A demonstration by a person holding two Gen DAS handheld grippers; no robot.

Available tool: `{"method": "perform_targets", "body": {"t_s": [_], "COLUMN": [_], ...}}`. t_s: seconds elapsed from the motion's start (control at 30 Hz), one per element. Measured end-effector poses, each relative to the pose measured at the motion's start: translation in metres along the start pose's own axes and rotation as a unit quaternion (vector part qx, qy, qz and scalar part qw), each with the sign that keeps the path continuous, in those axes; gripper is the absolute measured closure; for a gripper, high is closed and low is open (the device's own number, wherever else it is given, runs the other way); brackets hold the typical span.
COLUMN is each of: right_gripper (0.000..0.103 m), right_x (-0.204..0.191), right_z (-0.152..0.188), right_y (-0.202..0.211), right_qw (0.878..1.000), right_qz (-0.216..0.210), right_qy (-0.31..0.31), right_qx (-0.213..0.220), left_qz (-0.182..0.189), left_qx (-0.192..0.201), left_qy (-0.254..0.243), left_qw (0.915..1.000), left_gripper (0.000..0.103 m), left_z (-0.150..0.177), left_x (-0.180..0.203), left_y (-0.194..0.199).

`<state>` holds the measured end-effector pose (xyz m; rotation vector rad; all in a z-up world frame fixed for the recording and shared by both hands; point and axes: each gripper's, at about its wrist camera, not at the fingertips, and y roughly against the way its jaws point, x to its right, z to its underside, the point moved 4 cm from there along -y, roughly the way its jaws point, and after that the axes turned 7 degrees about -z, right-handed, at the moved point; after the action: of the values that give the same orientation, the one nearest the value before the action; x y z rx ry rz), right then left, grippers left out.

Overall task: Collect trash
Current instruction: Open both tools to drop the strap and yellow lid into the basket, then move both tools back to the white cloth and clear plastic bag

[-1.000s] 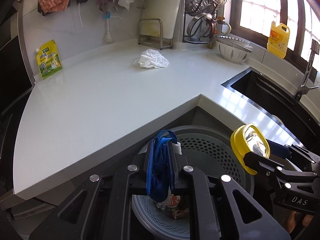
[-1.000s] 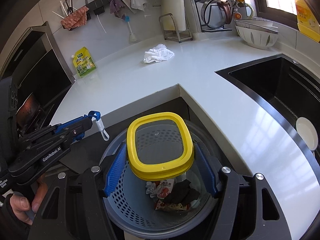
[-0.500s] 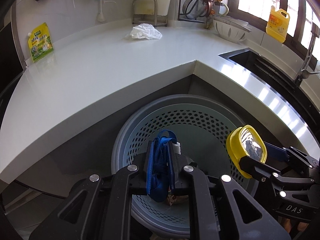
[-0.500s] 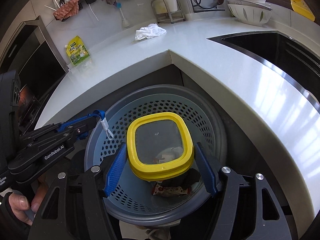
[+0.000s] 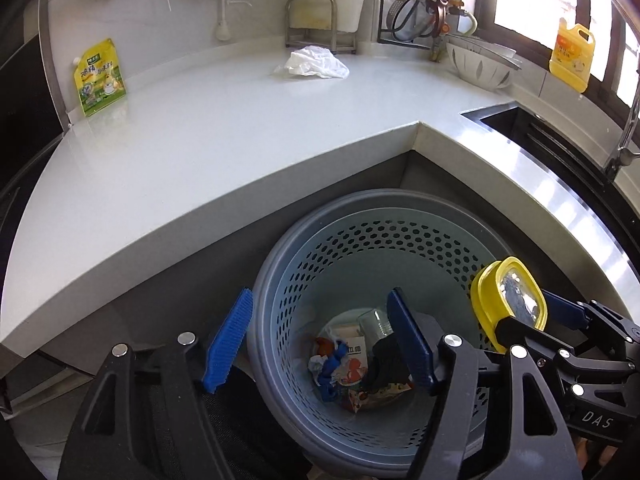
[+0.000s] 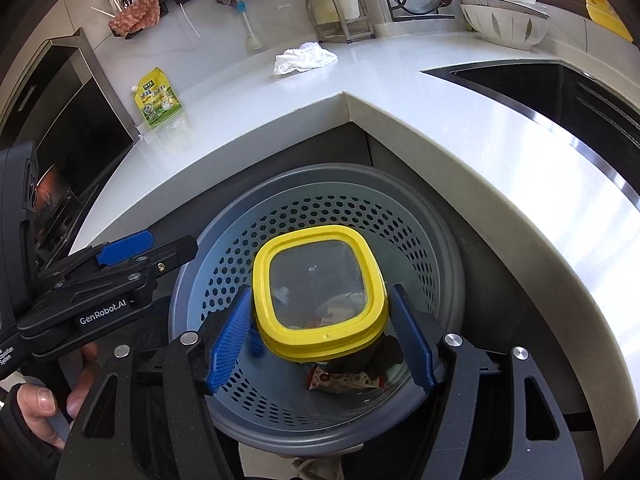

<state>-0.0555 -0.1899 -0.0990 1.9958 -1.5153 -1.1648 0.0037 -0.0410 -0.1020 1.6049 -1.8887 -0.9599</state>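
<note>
A pale counter [image 5: 224,140] bends round an inside corner, with a dark cabinet front below its edge. A crumpled white cloth [image 5: 314,64] lies on it toward the back, just in front of a metal rack [image 5: 318,20] standing against the wall. A green and yellow pouch [image 5: 98,77] leans against the wall at the far left end. To the right, a white bowl with a leaf pattern [image 5: 478,65] sits on the counter near the window, and beyond it a yellow bottle [image 5: 570,58] stands on the ledge. A dark sink [image 6: 560,92] is sunk into the right-hand stretch.
</note>
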Motion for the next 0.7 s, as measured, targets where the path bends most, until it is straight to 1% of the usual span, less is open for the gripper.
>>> {"method": "perform_targets", "body": {"t_s": [0.07,0.17,0.27,0.7], "right_gripper": [0.037,0.031,0.031,0.031], "right_x": [0.001,0.003,0.003,-0.001], "right_z": [0.0,0.0,0.0,0.001], "right_y": [0.0,-0.001,-0.002,-0.003], "right_qw": [1.0,1.0,1.0,1.0], "right_qz": [-0.003,-0.003,0.001,-0.005], "right_qy": [-0.004,-0.008,-0.007,-0.004], "right_qx": [0.002,-0.002,0.001,0.002], "left_qz": [-0.006,-0.005,-0.005,-0.005], "left_qx": [-0.003,-0.006,-0.007,-0.009], "left_qy": [0.002,0.007,0.009,0.021], "left_qw": [1.0,0.9999,0.9999,0.9997], "left_gripper": [0.035,0.035,0.034,0.031], "left_z": [0.0,0.002,0.003,0.004], "left_x": [-0.003,-0.007,-0.009,-0.018], "left_y": [-0.002,-0.003,-0.004,-0.004]}}
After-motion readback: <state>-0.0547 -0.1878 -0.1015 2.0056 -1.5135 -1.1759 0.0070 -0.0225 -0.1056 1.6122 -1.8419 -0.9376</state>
